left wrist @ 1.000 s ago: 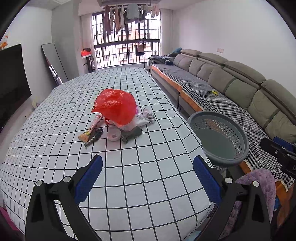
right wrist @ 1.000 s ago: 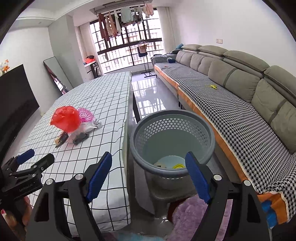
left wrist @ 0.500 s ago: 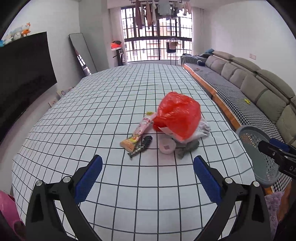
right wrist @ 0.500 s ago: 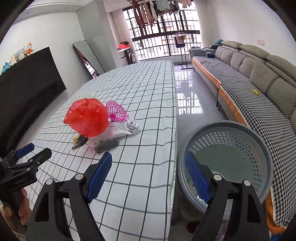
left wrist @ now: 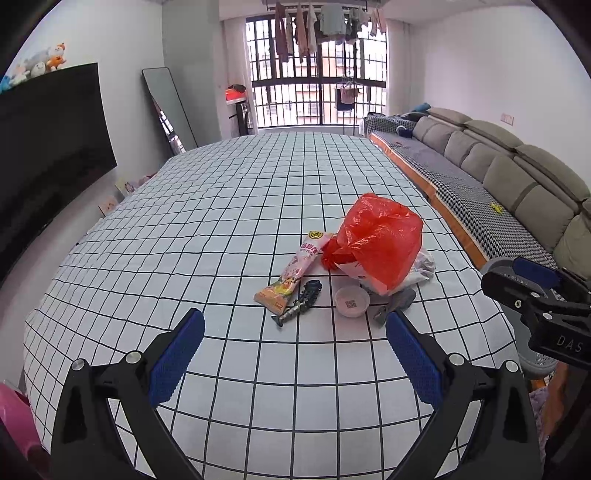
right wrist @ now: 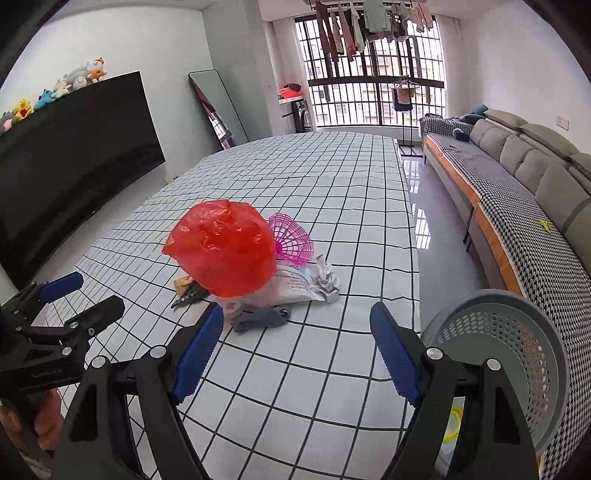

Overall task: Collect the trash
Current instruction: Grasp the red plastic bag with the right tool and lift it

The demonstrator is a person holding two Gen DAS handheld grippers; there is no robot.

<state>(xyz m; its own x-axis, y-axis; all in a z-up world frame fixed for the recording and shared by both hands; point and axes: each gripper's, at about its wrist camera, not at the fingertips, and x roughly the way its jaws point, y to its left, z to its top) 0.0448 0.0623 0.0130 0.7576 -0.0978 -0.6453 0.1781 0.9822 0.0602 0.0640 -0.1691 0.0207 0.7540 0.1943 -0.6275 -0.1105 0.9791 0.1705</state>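
Covering the table, a grid-checked cloth (left wrist: 229, 229) carries a red bag (left wrist: 380, 240); grey basket (right wrist: 517, 354) stands beside it. Left gripper (left wrist: 295, 354) and right gripper (right wrist: 297, 349) both gape wide, empty.

Home living room. Long grey sectional sofa (left wrist: 509, 166) with houndstooth cover along the right wall, big dark TV (right wrist: 74, 147) on the left with plush toys (right wrist: 79, 75) lined on top. Leaning floor mirror (left wrist: 168, 107), barred balcony window (left wrist: 317, 99) with laundry (right wrist: 369, 22) hung overhead. Grid-cloth surface (left wrist: 221, 221) mid-room.
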